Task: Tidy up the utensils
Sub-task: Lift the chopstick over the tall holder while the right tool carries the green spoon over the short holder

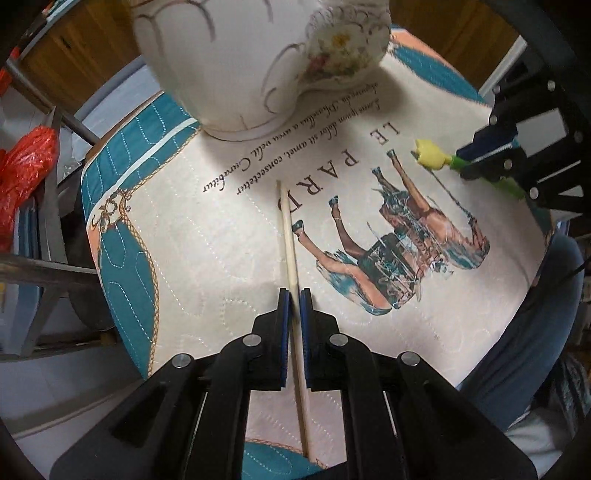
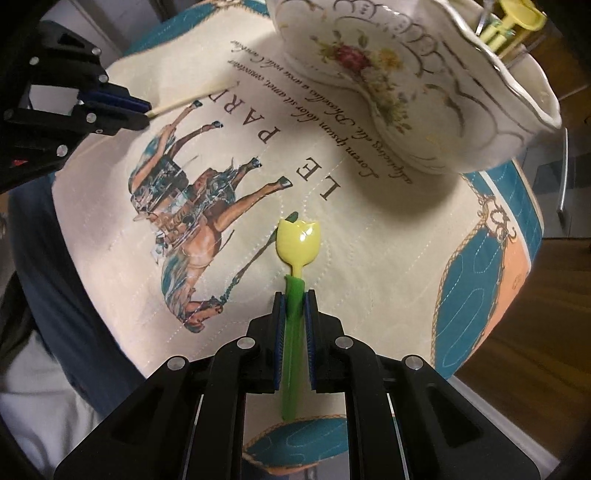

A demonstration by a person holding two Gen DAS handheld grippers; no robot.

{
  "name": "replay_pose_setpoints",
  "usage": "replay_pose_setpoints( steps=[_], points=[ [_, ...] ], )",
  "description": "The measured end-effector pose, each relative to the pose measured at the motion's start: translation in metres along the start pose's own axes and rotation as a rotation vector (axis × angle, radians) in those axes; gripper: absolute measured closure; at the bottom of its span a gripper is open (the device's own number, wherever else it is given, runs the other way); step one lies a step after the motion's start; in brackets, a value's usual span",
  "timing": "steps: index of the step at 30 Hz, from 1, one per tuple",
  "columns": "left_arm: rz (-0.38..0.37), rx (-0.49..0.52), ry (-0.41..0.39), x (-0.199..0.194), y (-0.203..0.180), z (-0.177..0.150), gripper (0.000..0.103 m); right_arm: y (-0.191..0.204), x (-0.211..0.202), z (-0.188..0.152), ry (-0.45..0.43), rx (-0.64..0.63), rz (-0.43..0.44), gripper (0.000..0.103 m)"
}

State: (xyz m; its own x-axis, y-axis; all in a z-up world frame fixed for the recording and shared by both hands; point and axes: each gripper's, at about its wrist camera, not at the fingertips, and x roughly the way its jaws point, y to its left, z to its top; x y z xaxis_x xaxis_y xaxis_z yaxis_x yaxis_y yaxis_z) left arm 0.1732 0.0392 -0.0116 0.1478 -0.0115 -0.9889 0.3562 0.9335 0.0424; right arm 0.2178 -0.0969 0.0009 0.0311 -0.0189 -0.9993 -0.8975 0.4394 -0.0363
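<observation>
Chopstick [image 1: 290, 236]: pinched by left gripper [image 1: 294, 295] above the printed mat [image 1: 192, 258]. Tulip-headed pick [image 2: 297, 254]: clamped at its green stem by right gripper [image 2: 294, 299]. Both are held lengthwise, presumably for dropping into the floral vase [image 2: 424, 96].

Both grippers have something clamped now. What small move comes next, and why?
Probably lift the right gripper with the tulip spoon toward the flowered vase. Its pads are shut on the green handle, and the vase mouth already holds similar yellow utensils. The left gripper, shut on the wooden chopstick, can likely follow after, so the two do not crowd the rim.
</observation>
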Motion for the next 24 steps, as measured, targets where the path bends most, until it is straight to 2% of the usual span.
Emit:
replay_pose_setpoints(
  steps=[3, 4, 5, 10, 14, 17, 24],
  points=[
    [0.025, 0.025, 0.020, 0.000, -0.005, 0.004, 0.097, 0.008, -0.001, 0.005, 0.008, -0.019, -0.036, 0.092],
    [0.033, 0.029, 0.016, 0.000, -0.006, 0.004, 0.097, 0.012, 0.002, 0.022, 0.002, -0.023, -0.048, 0.092],
    [0.037, 0.030, 0.008, 0.000, -0.007, 0.002, 0.097, 0.016, 0.003, 0.020, -0.007, -0.024, -0.055, 0.093],
    [0.029, -0.006, -0.102, -0.007, -0.003, -0.014, 0.098, 0.021, -0.002, 0.003, -0.128, -0.003, -0.057, 0.093],
    [0.015, -0.066, -0.258, -0.027, 0.003, -0.030, 0.099, 0.012, -0.017, -0.019, -0.268, 0.057, -0.038, 0.093],
    [-0.013, -0.108, -0.372, -0.045, 0.009, -0.045, 0.098, 0.004, -0.035, -0.035, -0.411, 0.112, -0.002, 0.093],
    [-0.037, -0.218, -0.709, -0.085, 0.024, -0.068, 0.098, -0.021, -0.063, -0.068, -0.740, 0.269, 0.090, 0.093]
  ],
)
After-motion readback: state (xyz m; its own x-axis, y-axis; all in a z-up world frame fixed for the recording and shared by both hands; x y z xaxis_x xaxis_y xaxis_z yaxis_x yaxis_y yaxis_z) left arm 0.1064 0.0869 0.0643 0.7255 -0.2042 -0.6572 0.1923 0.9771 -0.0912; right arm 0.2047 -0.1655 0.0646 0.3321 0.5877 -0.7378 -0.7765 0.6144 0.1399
